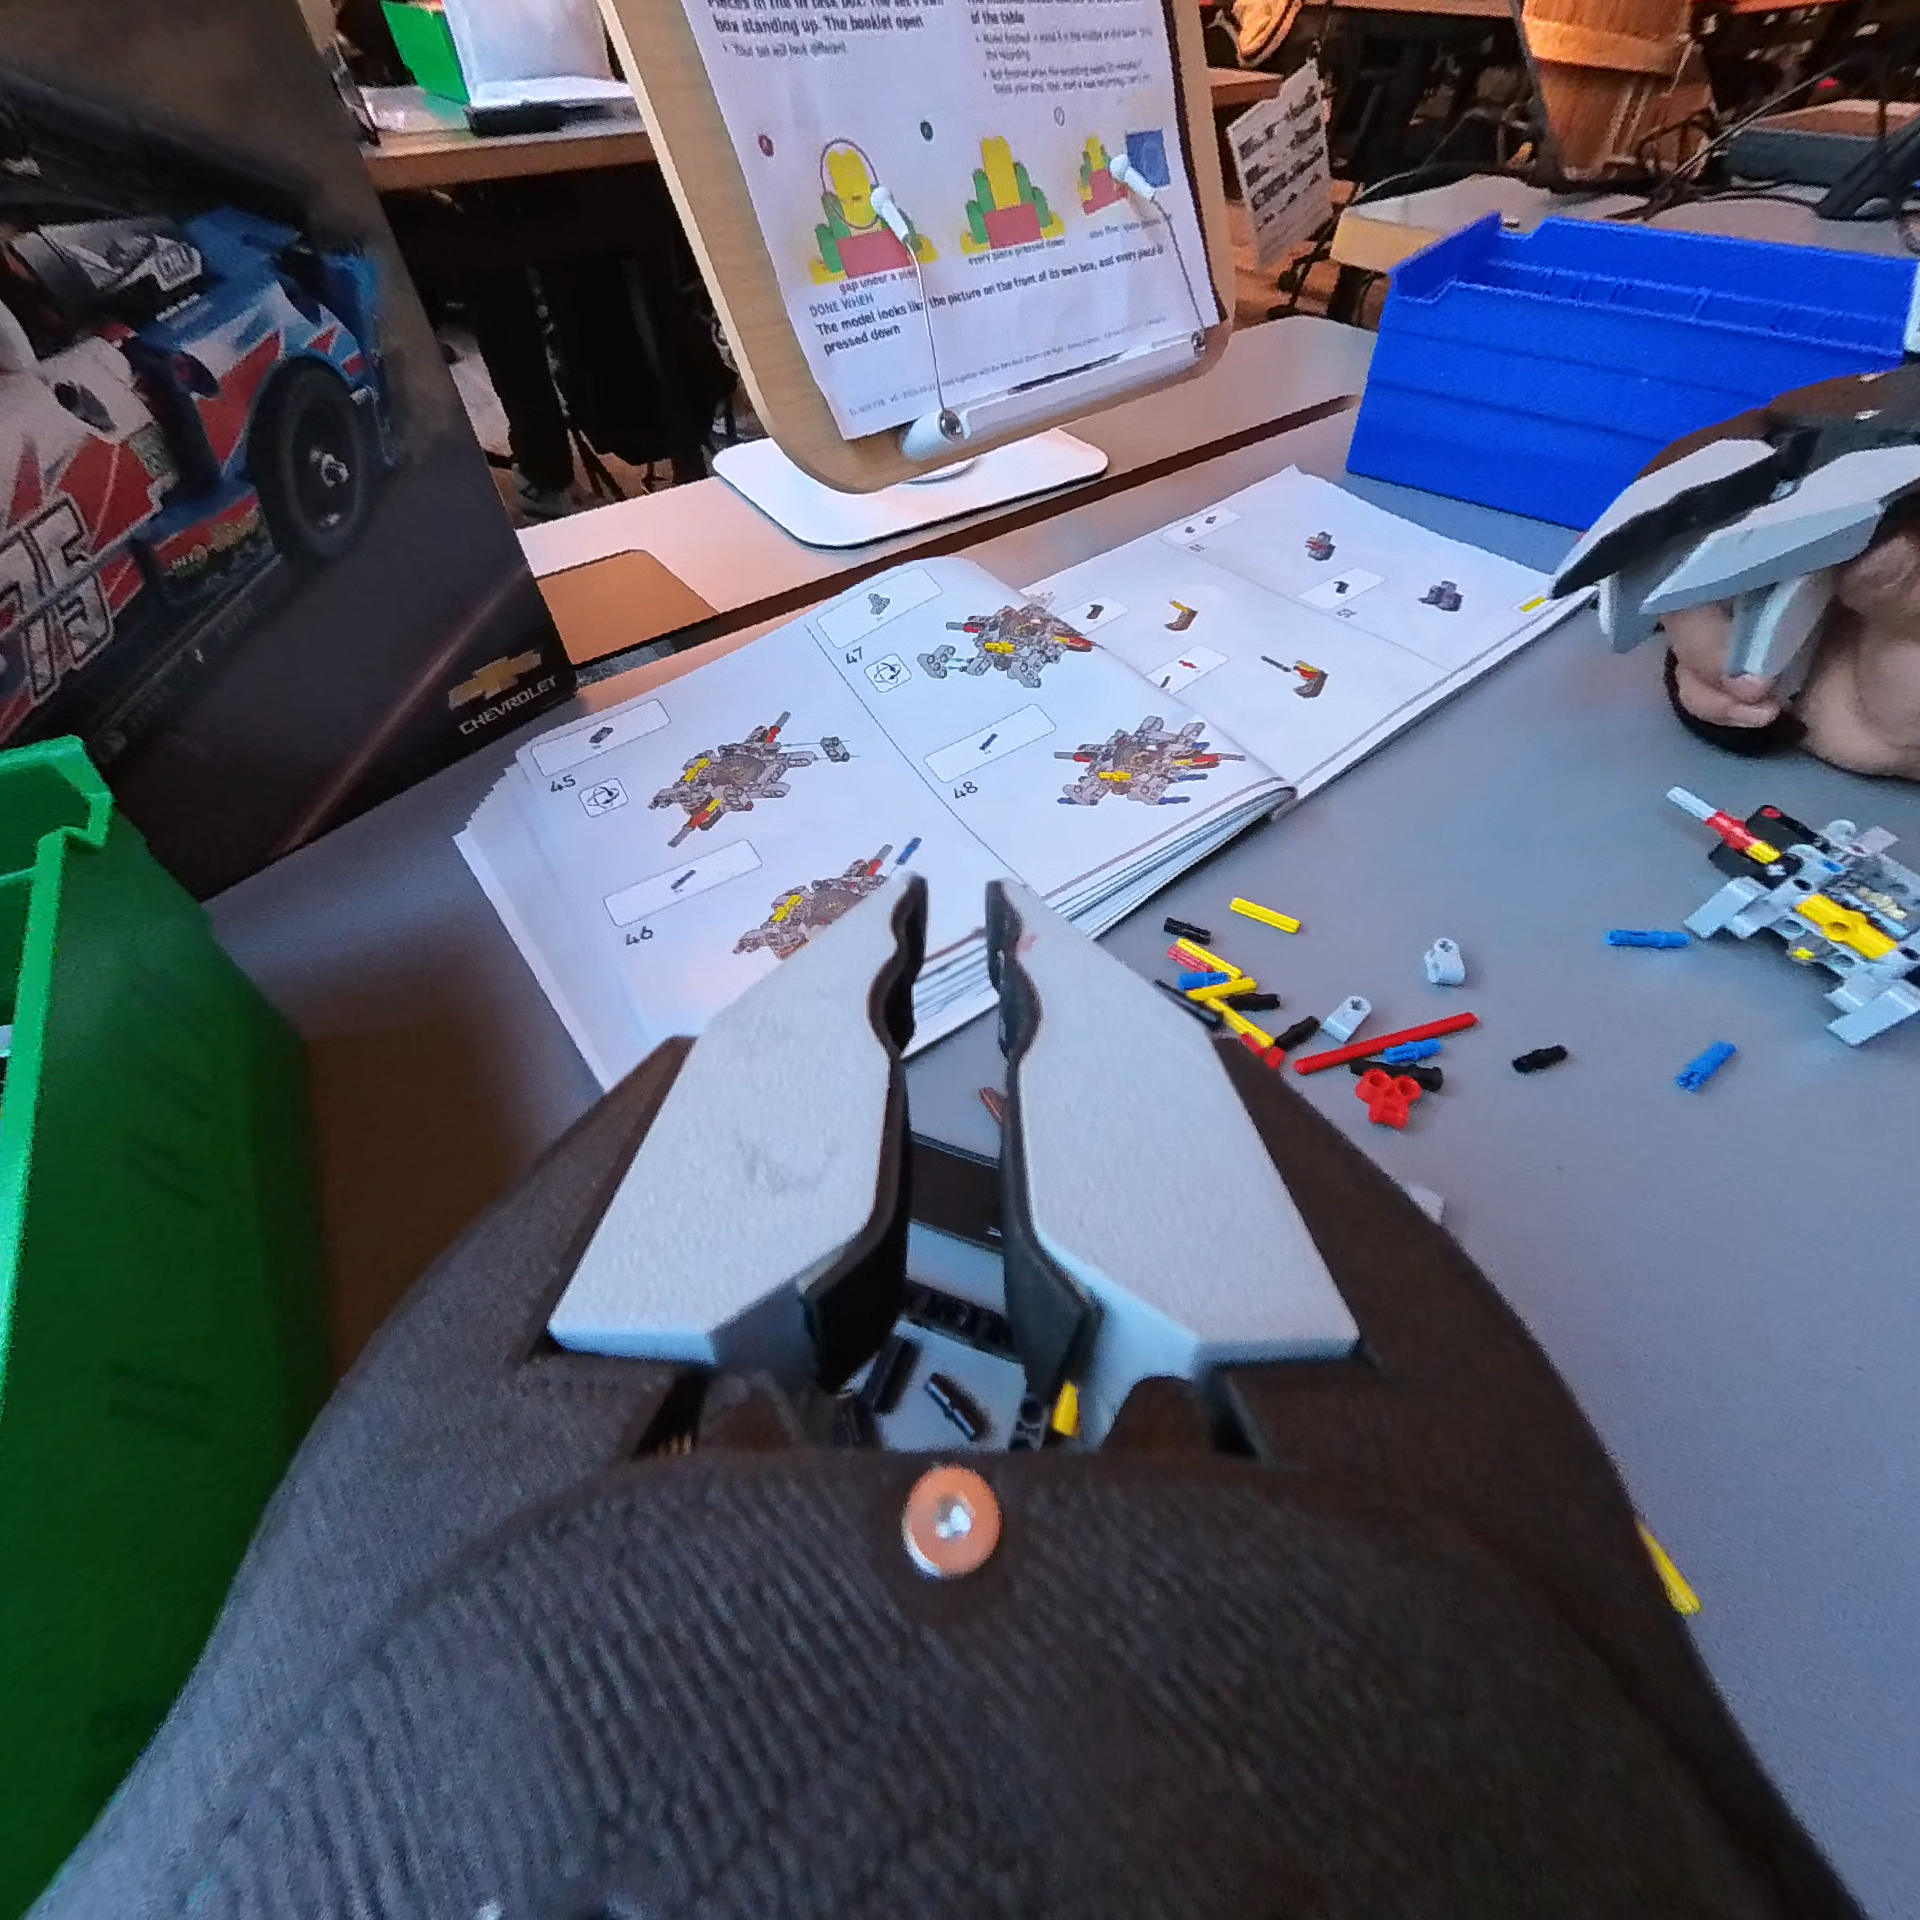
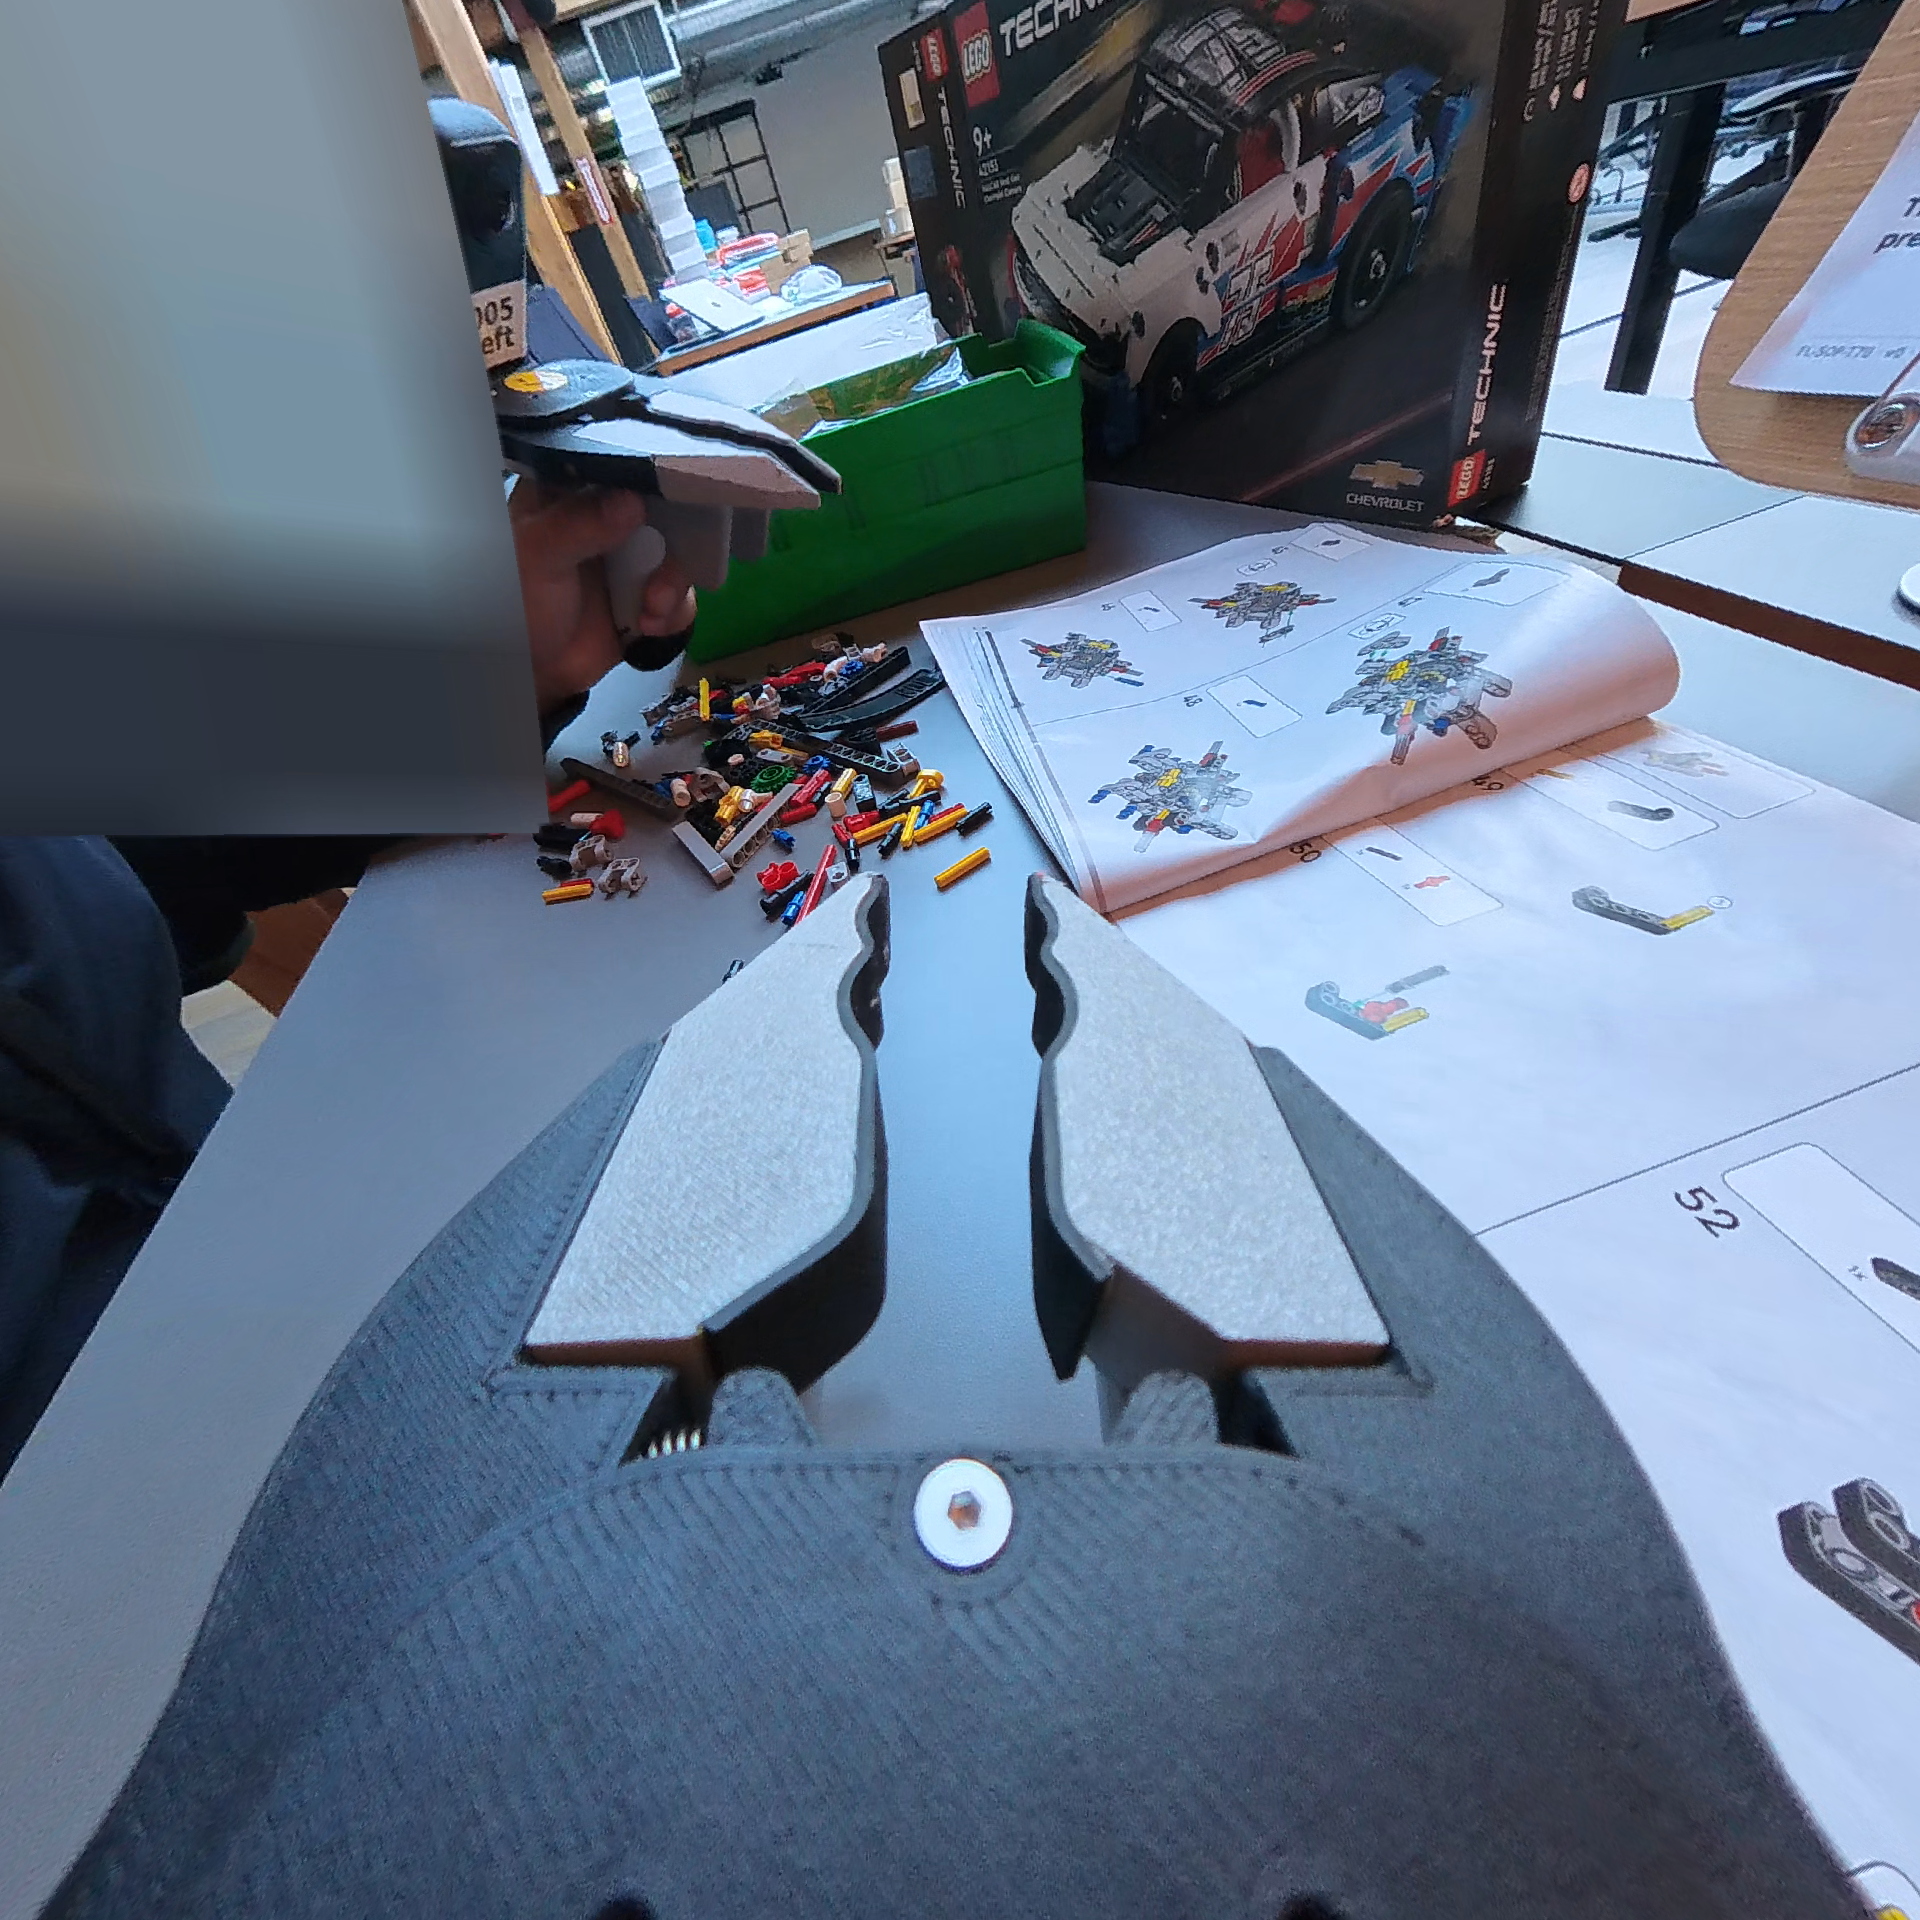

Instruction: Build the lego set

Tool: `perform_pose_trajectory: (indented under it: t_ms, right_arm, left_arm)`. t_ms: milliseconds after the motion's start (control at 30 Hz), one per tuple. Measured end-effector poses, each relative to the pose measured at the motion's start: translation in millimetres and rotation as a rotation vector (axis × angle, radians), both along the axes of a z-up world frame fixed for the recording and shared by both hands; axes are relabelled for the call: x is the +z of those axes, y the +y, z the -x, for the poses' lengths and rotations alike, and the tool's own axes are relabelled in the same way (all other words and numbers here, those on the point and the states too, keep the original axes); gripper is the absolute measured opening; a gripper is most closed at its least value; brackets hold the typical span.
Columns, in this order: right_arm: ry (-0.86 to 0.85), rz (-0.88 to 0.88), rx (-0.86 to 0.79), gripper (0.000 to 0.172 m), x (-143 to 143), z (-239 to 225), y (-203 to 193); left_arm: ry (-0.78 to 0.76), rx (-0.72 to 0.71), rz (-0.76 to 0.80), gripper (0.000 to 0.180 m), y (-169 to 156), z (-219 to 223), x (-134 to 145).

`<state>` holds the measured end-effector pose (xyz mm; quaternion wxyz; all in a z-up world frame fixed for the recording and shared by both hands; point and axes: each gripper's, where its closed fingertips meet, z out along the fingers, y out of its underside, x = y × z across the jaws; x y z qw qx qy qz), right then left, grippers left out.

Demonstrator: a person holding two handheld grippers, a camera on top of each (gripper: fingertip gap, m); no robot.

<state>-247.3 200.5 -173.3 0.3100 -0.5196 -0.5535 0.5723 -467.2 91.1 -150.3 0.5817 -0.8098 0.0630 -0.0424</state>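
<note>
Booklet (image 1: 935, 707): lying open on the grey bench (image 1: 1558, 1299), filling the middle of the left wrist view and the right half of the right wrist view, showing numbered step drawings of a grey assembly.

Left tool (image 1: 956, 894): hovering over the booklet's lower edge, standing only slightly parted, gripping nothing, with printed page showing through the slit.

Right tool (image 2: 956, 888): hanging above bare bench just beside the booklet's near corner, standing somewhat wider apart, likewise holding nothing, with dark bench surface showing between the pads.

Loose pieces (image 1: 1320, 1008): lying scattered right of the left tool, among them yellow, red, blue and black pins and axles.

Bigger heap (image 2: 769, 769): sitting at centre left of the right wrist view, in front of the green bin (image 2: 935, 499).

Partly built grey model (image 1: 1808, 914): resting at the right edge of the left wrist view, well apart from both tools.

Carrying print and logos: the dark box with a race-car picture (image 2: 1247, 229) standing at the back, the sheet on a wooden stand (image 1: 935, 208) at the upper middle, and a small label on the left tool's body. Blue bin (image 1: 1610, 343) standing at upper right.
</note>
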Motion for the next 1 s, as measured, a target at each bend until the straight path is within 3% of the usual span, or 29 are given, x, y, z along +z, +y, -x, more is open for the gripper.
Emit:
perform_pose_trajectory:
  t_ms: [433,733,1000]
  right_arm:
    - [0.008,0.010,0.007,0.022,1,-1,0]
    - [0.016,0.020,0.008,0.022,3,-2,0]
    - [0.020,0.031,0.006,0.022,4,-2,2]
  left_arm:
    - [-0.014,0.056,-0.019,0.009,-3,16,5]
    - [-0.079,0.164,-0.161,0.009,-18,44,34]
    - [-0.080,0.160,-0.182,0.009,-21,44,41]
